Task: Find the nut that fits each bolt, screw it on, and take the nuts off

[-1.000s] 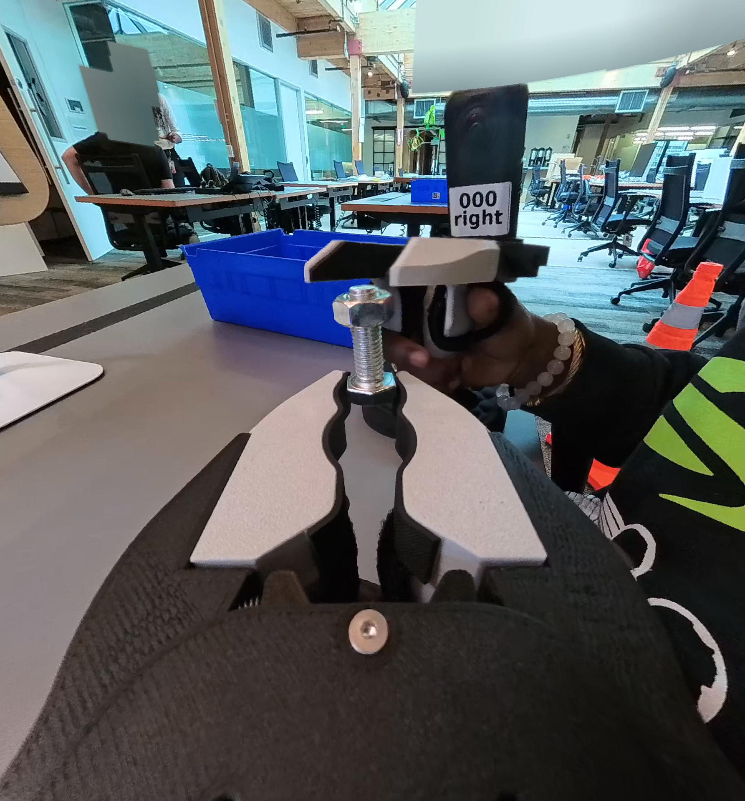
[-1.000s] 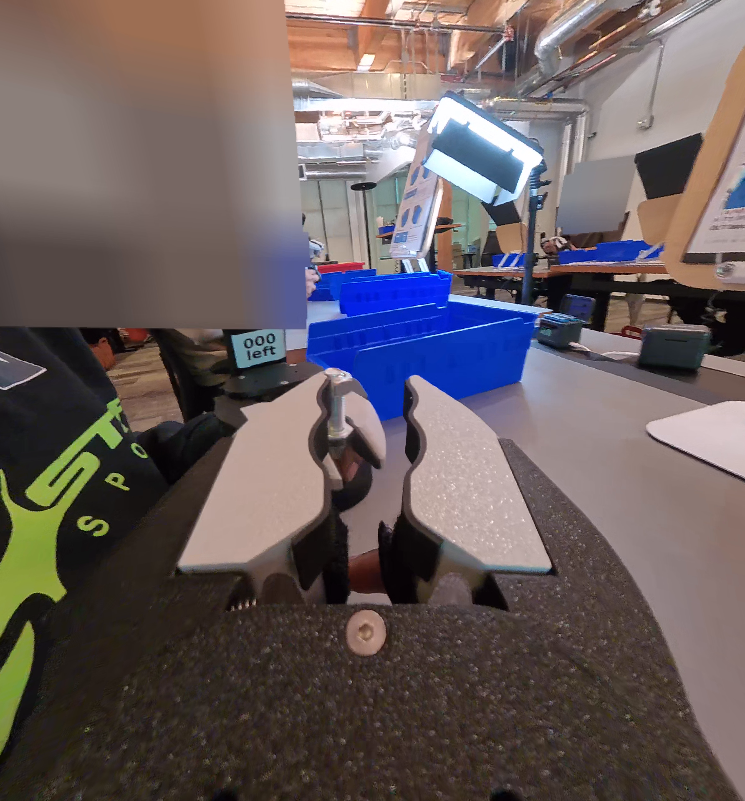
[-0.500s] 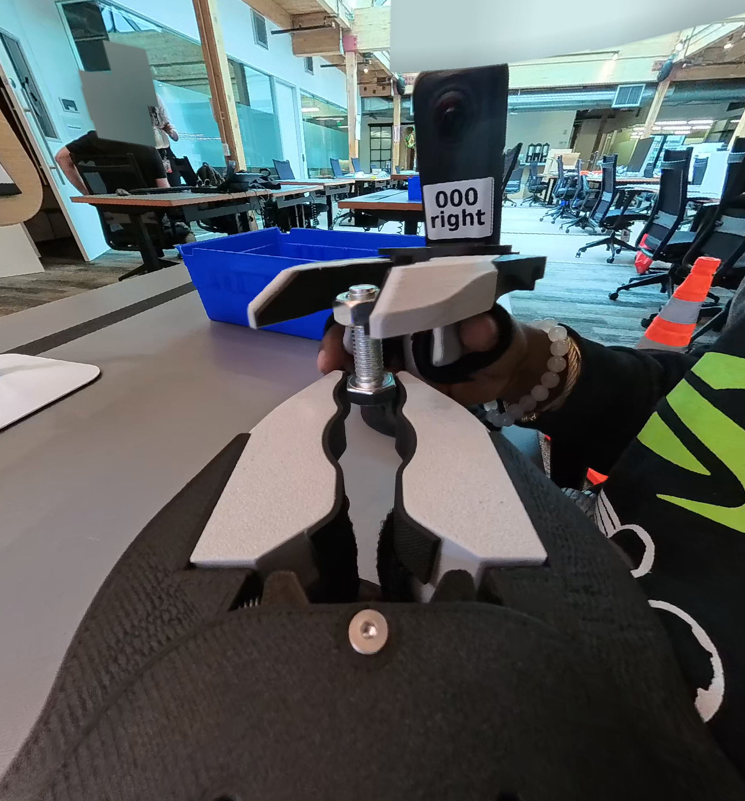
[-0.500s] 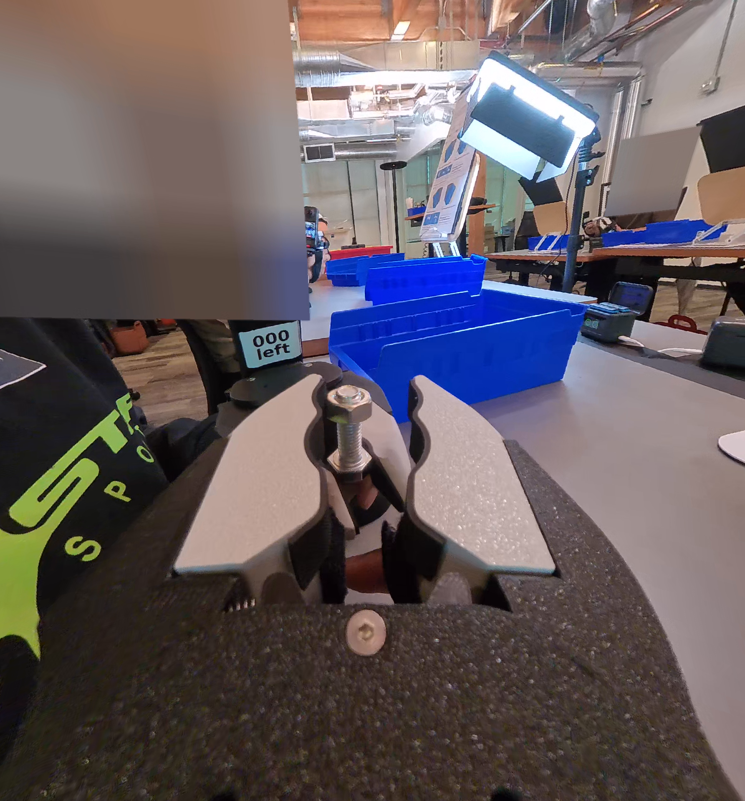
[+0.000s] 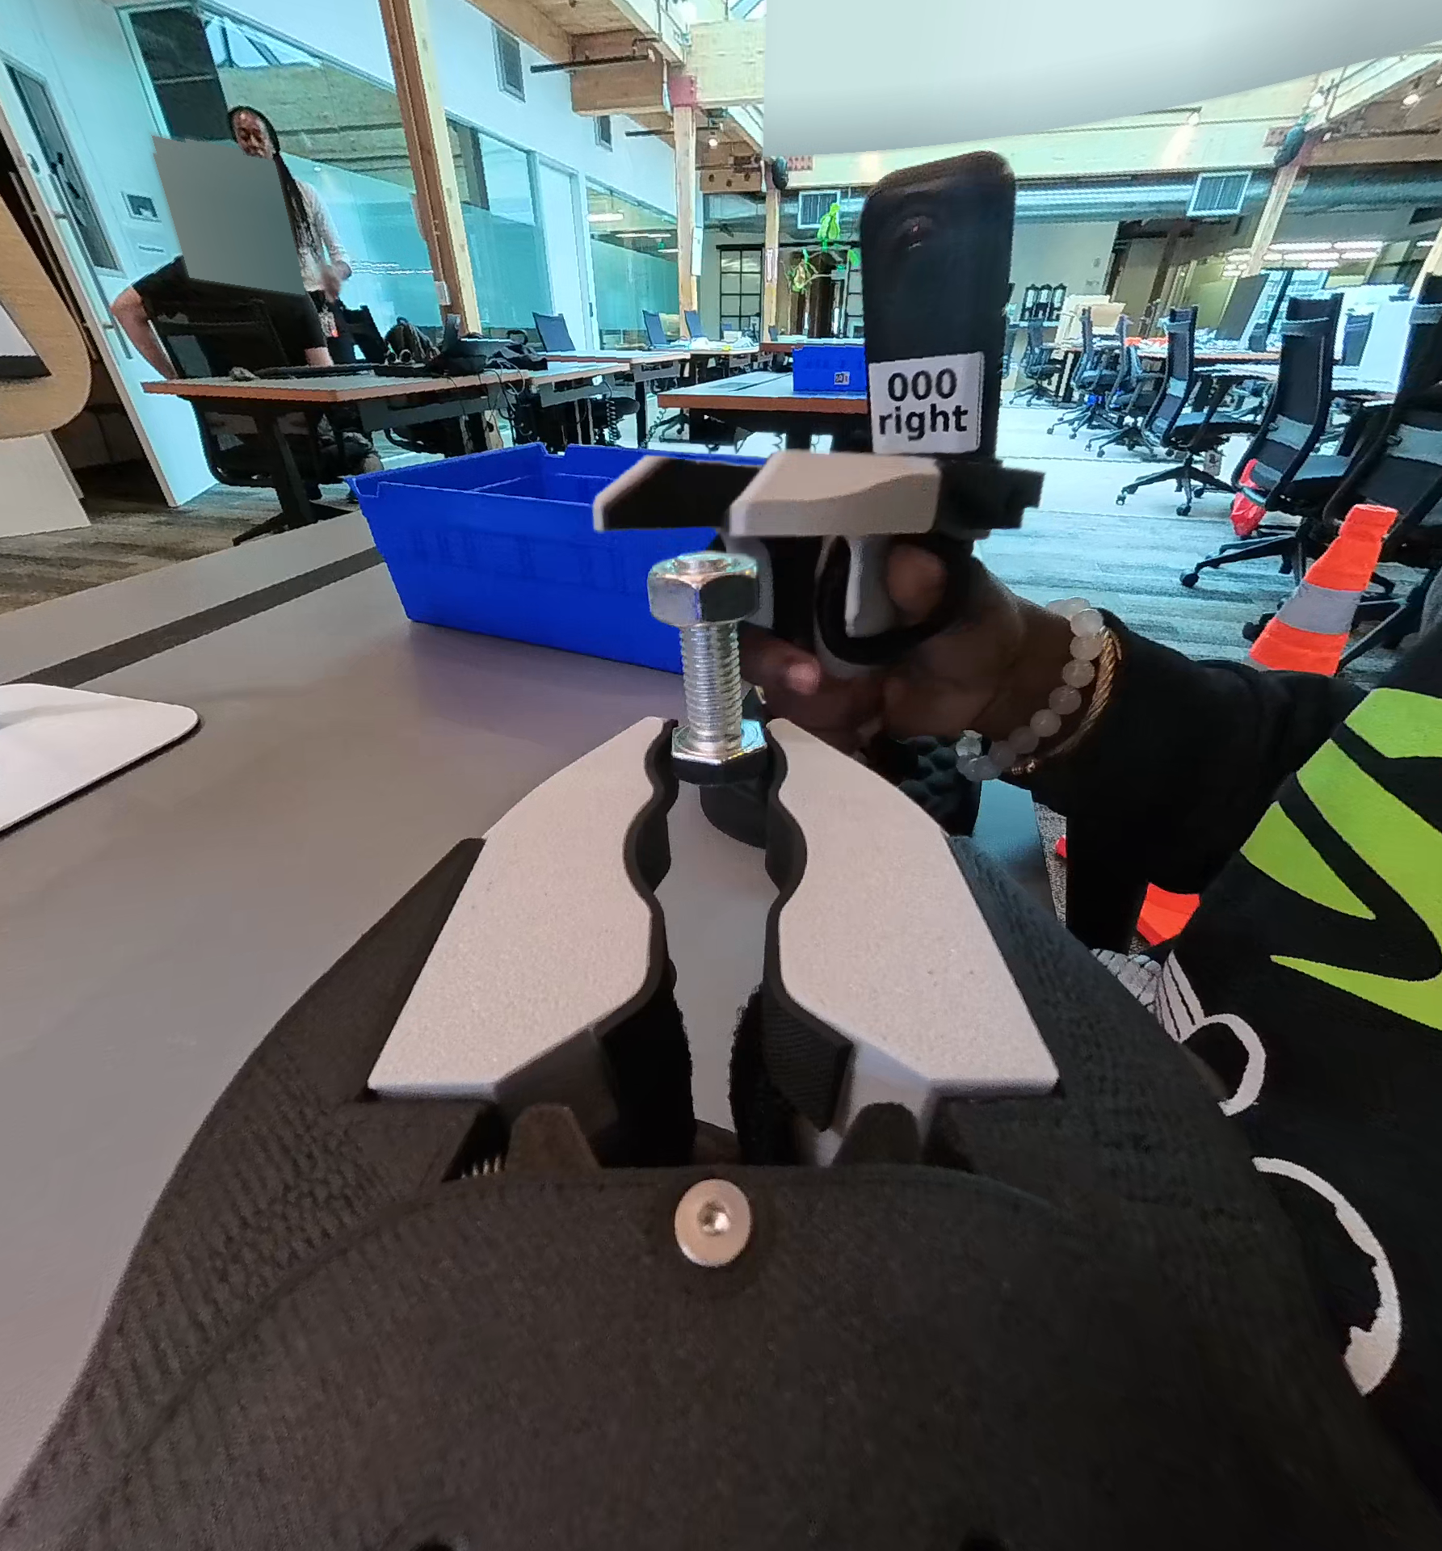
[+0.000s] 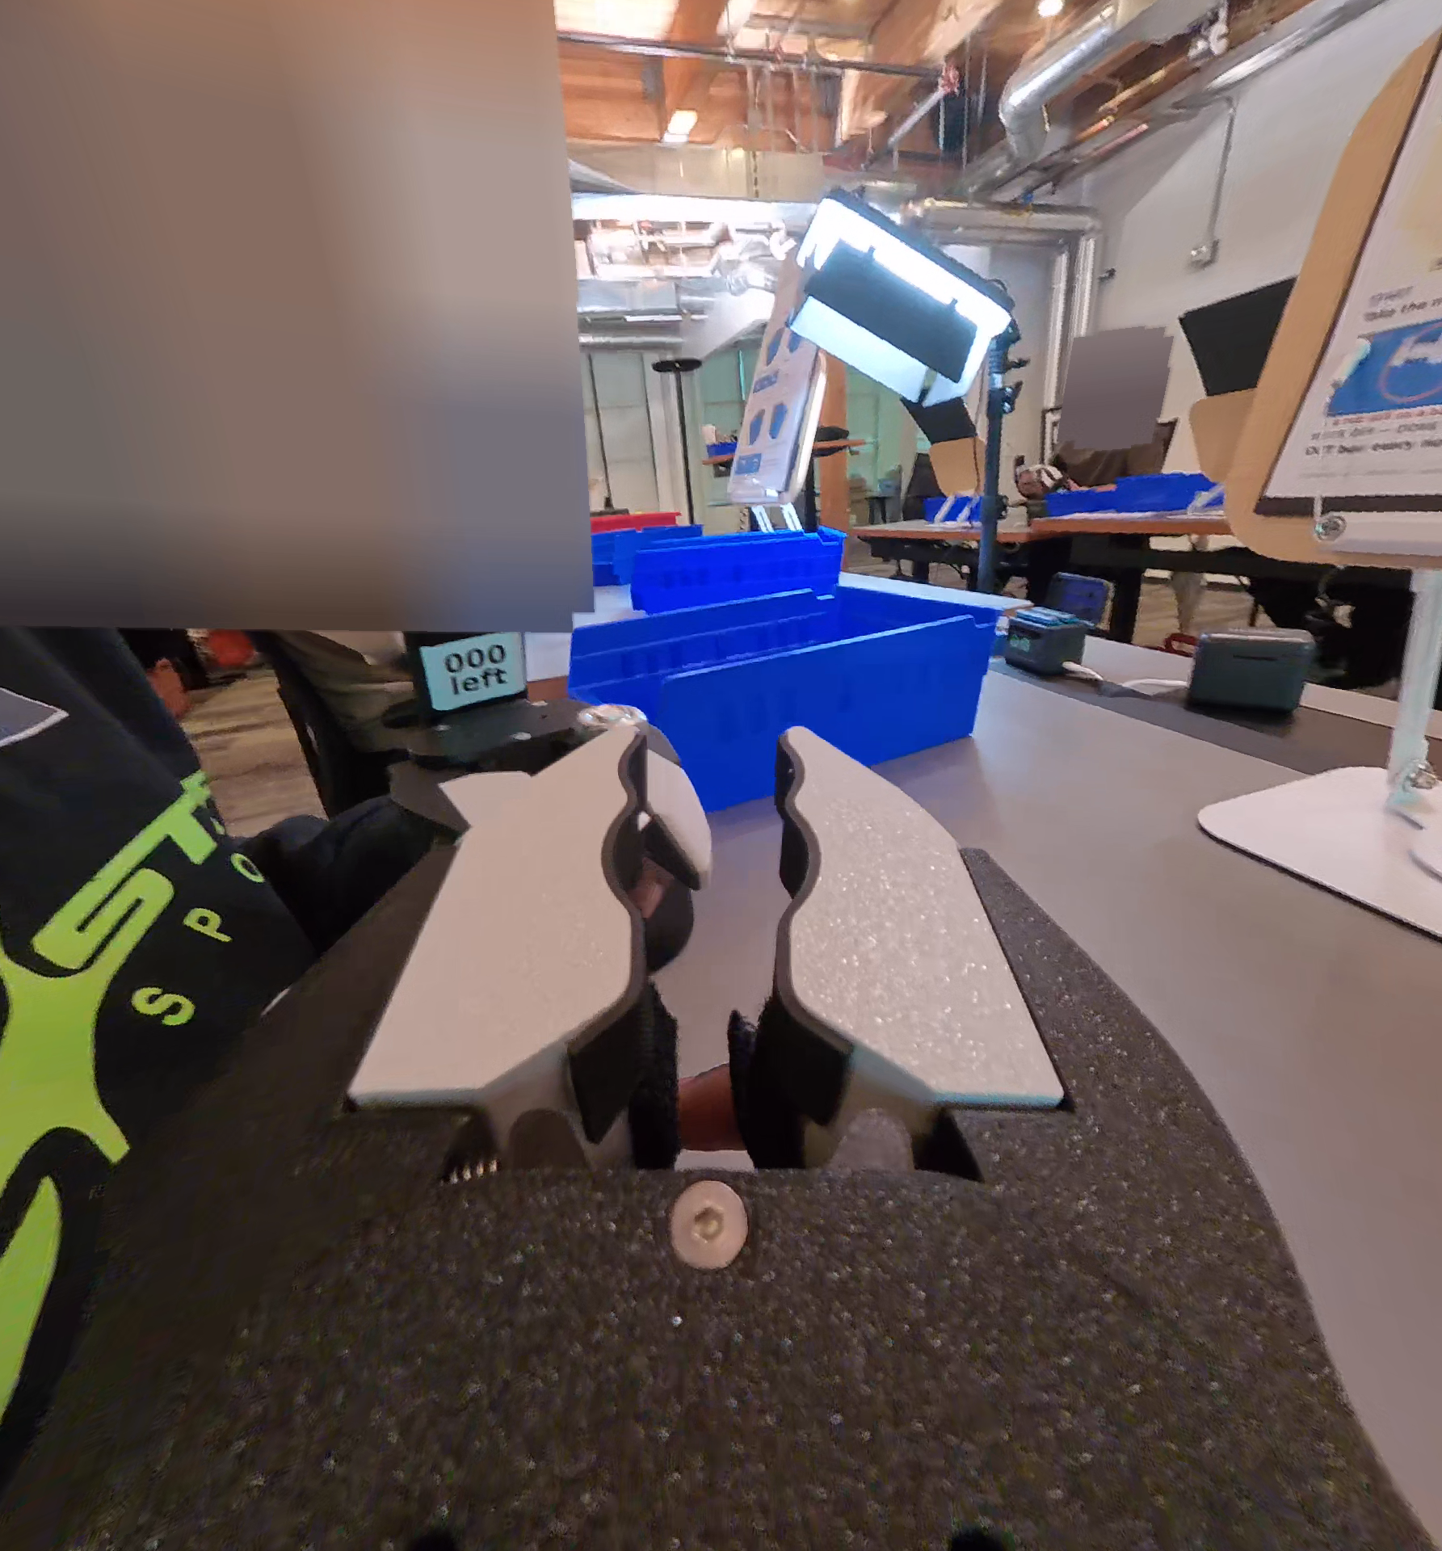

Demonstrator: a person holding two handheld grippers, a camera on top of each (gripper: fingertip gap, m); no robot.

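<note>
A silver bolt (image 5: 709,671) stands upright over the grey table (image 5: 281,797). My left gripper (image 5: 717,751) is shut on its lower hex end. A silver nut (image 5: 705,587) sits at the top of the thread. My right gripper (image 5: 671,512), held by a hand with a bead bracelet, is open and lies level just above and behind the nut, not touching it. In the right wrist view the right gripper (image 6: 709,743) is open and empty. Only the top of the nut (image 6: 612,715) shows past its left finger, with the left gripper (image 6: 491,738) behind.
A blue bin (image 5: 533,545) stands on the table behind the bolt; it also shows in the right wrist view (image 6: 784,697). A white sign stand base (image 5: 54,747) sits at the left, seen on the right in the other view (image 6: 1355,839). The person's dark sleeve (image 5: 1204,755) is at the right. One gripper's finger ends stand about 5 cm off the other's.
Half a second ago the right gripper's fingers were around the nut. It has now lifted off and pulled back right, still open. The left gripper and bolt have not moved.
</note>
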